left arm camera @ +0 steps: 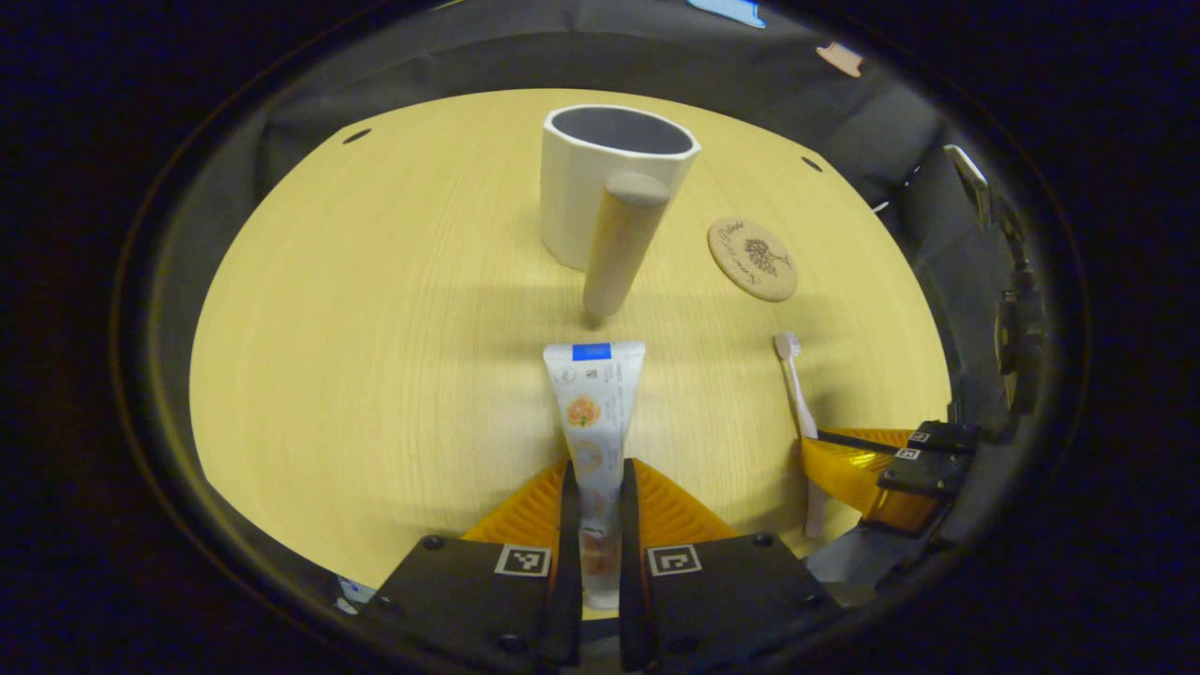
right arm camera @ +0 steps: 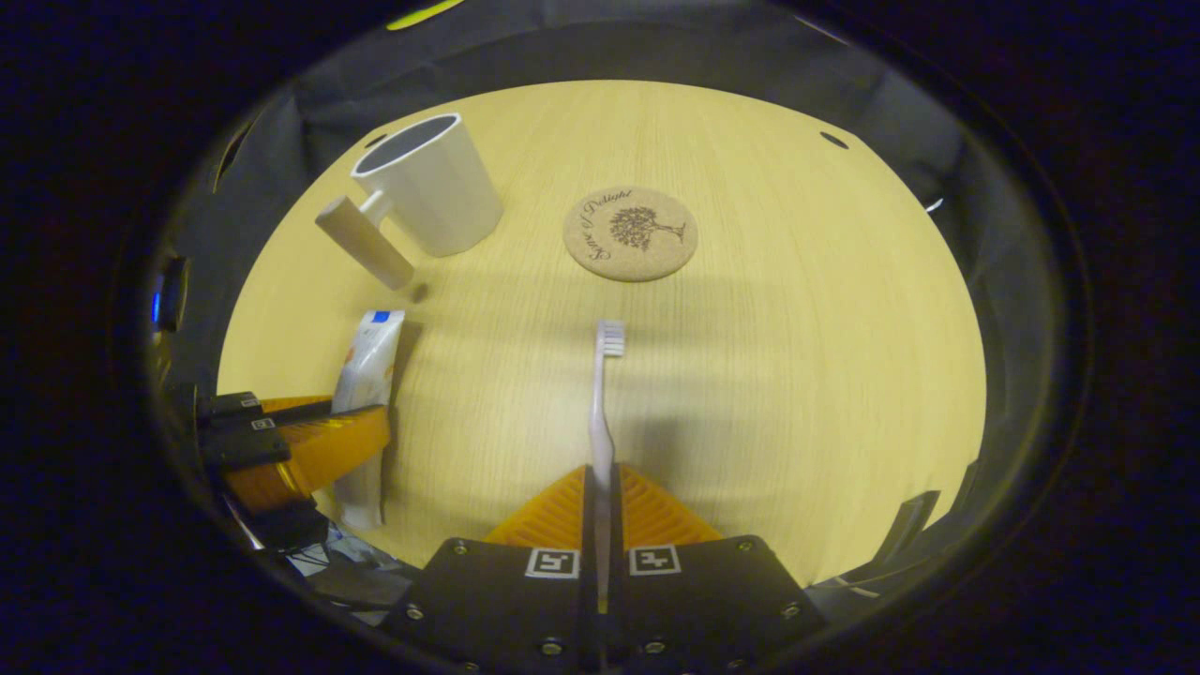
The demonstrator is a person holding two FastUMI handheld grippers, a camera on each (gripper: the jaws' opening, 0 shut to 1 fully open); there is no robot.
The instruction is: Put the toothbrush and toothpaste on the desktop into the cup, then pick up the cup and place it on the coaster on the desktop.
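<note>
In the left gripper view my left gripper [left arm camera: 595, 487] is shut on the white toothpaste tube [left arm camera: 592, 403], which points ahead at the white cup [left arm camera: 605, 183] with a thick cylindrical handle. In the right gripper view my right gripper [right arm camera: 600, 483] is shut on the pale toothbrush [right arm camera: 600, 394], bristles pointing away toward the round cork coaster [right arm camera: 630, 232]. The cup [right arm camera: 433, 187] stands at the far left there, and the left gripper [right arm camera: 300, 441] holds the tube [right arm camera: 367, 366] at the left edge. The right gripper [left arm camera: 872, 464] with the toothbrush [left arm camera: 795, 384] shows at the right of the left gripper view, near the coaster [left arm camera: 752, 259].
The light wooden desktop [right arm camera: 797, 356] is round-looking and edged by the dark booth cloth. Small dark holes [left arm camera: 356, 136] mark its far corners. Bare wood lies to the right of the coaster and left of the cup.
</note>
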